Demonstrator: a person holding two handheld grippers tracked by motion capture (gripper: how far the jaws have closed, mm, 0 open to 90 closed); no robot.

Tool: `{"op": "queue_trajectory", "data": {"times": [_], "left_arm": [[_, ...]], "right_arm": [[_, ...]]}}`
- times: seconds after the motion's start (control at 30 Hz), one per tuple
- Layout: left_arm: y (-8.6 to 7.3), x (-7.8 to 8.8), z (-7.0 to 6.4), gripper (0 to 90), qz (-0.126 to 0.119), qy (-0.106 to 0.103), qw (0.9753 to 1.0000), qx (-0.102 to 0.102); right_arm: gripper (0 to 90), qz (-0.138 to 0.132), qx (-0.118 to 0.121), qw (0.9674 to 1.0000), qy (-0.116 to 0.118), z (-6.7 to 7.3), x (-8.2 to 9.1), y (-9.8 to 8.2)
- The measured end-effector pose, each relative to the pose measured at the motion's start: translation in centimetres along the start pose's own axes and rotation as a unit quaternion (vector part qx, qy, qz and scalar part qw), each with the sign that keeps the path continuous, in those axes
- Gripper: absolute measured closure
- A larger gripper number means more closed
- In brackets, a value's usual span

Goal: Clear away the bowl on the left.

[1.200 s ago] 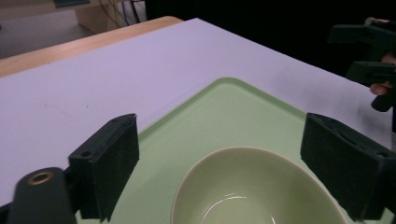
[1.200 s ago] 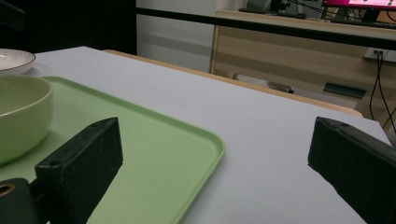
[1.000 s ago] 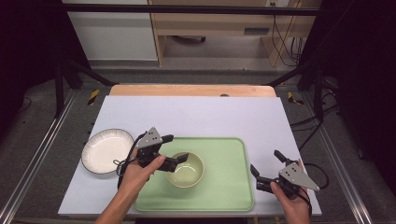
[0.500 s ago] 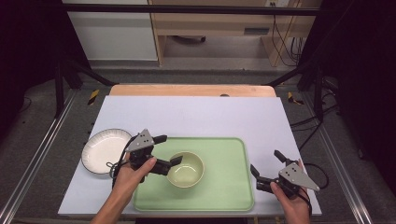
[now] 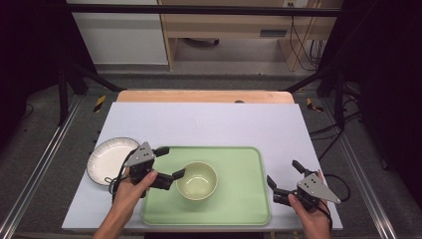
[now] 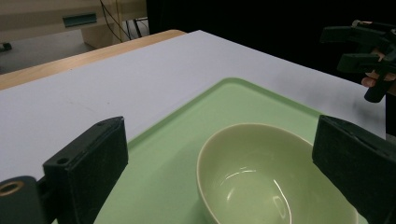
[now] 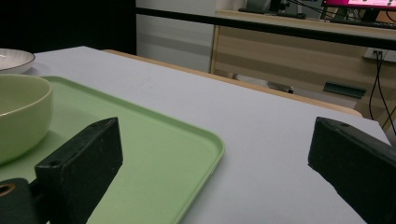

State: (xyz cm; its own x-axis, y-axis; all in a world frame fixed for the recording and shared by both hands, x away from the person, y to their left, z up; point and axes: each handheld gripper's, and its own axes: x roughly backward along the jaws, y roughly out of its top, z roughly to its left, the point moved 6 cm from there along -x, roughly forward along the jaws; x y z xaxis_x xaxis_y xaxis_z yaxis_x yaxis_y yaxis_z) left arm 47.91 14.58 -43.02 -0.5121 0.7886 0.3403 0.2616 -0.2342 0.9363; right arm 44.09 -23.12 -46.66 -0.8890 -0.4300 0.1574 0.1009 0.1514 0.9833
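Resting upright on the green tray [image 5: 239,199], the pale green bowl [image 5: 197,180] sits left of the tray's middle, empty and glossy inside. The tray lies on the near half of the white worktop [image 5: 209,124], its long side running left to right.

The left tongs [image 5: 169,163] are at the tray's left edge, pointed toward the bowl. Their jaws stand wide apart and have just been opening; nothing is pressed between the pads. In the high view one fingertip reaches over the tray's far-left corner and the other comes just beside the bowl's left rim, whether touching or not I cannot tell. In the left gripper view the bowl [image 6: 271,177] lies ahead between the two black jaws, nearer the right one, with a gap on the left side. The left hand [image 5: 130,186] grips the tool body from the near side, with a cable looping beside it.

The right tongs [image 5: 284,173] hover off the tray's right edge, over bare worktop near the near-right corner, held by the right hand [image 5: 311,211]. Their jaws are also wide, with nothing between them. In the right gripper view the tray's rim [image 7: 212,154] lies ahead on the left.

A white plate [image 5: 110,159] with a dark rim rests on the worktop left of the tray, just beyond the left hand.
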Motion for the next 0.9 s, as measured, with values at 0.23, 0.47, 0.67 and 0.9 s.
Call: {"op": "queue_trajectory", "data": {"times": [0.23,0.47,0.67,0.9], "left_arm": [[-0.5,0.6,0.5,3.4,0.0,0.005,1.0,0.006],[-1.1,1.0,0.9,3.8,0.003,0.011,0.9999,0.005],[-1.5,1.3,1.1,4.0,0.004,0.015,0.9999,0.001],[-2.2,1.6,1.5,4.1,0.008,0.018,0.9998,-0.003]], "right_arm": [[3.2,0.003,0.0,1.0,-0.001,0.0,0.0,0.0],[3.2,0.003,0.0,1.0,0.0,0.1,0.0,0.0],[3.2,0.003,0.0,1.0,0.0,0.1,0.0,0.0],[3.2,0.002,0.0,1.0,0.0,0.1,0.0,0.0]]}}
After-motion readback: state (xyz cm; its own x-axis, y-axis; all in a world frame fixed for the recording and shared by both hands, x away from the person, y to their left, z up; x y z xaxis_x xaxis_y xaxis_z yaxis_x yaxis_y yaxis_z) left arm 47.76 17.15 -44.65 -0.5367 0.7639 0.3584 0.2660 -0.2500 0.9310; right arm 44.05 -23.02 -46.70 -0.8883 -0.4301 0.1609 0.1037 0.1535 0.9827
